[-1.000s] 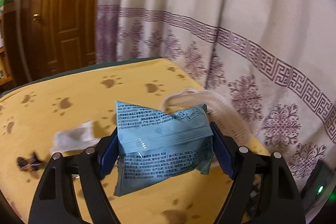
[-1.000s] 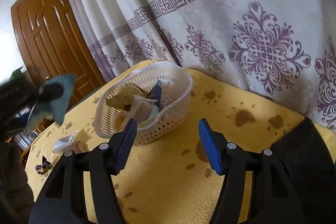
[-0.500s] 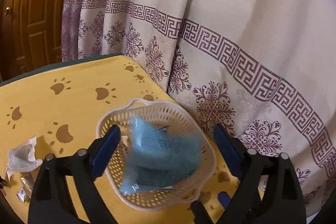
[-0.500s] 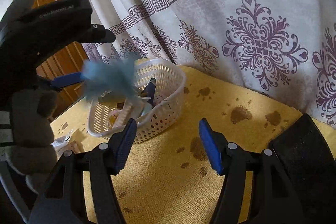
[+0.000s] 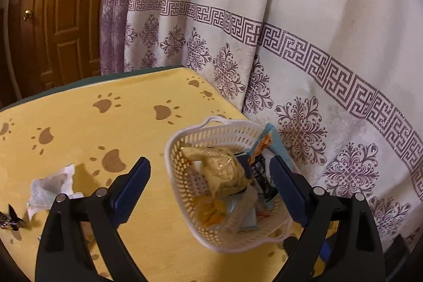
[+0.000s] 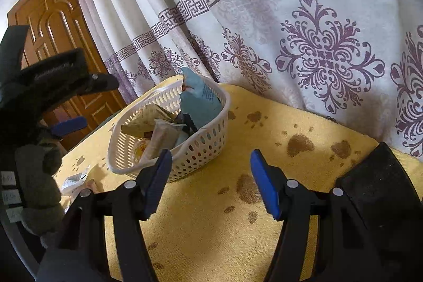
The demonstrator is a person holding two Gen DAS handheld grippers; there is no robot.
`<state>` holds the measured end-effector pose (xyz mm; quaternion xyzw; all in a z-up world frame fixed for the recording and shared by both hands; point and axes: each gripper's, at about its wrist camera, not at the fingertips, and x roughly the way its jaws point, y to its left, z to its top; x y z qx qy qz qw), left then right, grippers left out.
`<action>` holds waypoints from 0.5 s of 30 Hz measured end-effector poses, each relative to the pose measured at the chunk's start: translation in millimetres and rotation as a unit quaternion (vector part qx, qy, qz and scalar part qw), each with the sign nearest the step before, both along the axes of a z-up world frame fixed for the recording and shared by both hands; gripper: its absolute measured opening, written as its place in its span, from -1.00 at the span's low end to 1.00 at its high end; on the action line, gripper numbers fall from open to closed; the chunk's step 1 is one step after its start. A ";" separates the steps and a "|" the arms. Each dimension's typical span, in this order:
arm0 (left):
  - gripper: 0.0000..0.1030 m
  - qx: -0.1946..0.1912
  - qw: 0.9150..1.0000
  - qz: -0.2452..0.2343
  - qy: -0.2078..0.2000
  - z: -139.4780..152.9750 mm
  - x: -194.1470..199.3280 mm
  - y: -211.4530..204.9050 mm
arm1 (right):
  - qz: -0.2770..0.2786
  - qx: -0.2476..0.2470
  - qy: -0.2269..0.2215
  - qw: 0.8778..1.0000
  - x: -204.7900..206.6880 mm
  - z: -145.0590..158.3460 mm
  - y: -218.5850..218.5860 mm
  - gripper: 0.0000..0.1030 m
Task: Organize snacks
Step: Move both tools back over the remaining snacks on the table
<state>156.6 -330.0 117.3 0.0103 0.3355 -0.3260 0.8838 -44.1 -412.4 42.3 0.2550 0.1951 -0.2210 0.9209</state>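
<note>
A white perforated basket (image 5: 185, 149) sits on the yellow paw-print tablecloth (image 5: 105, 118) by the curtain; it also shows in the right wrist view (image 6: 206, 147). It holds several snack packets. A light blue packet (image 6: 201, 99) leans upright against its far wall, also seen in the left wrist view (image 5: 272, 139). My left gripper (image 5: 208, 192) is open and empty above the basket. My right gripper (image 6: 211, 181) is open and empty over the cloth, just right of the basket. A white packet (image 5: 50, 186) and a dark wrapped candy (image 5: 9, 220) lie on the cloth to the left.
A patterned white and purple curtain (image 5: 290, 44) hangs right behind the basket. A brown wooden door (image 5: 53, 17) stands at the far left. A black object (image 6: 383, 189) lies on the cloth at the right. The table edge (image 5: 79, 81) runs along the far side.
My left gripper carried the light blue packet over the basket and opened. The packet dropped in and now leans against the basket's far wall. The right gripper stayed about still.
</note>
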 end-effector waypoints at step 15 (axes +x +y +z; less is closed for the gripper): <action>0.77 0.017 0.997 0.078 -0.002 -10.0 2.7 72.3 | 0.015 -0.020 0.005 1.000 7.0 -1.0 8.4 0.24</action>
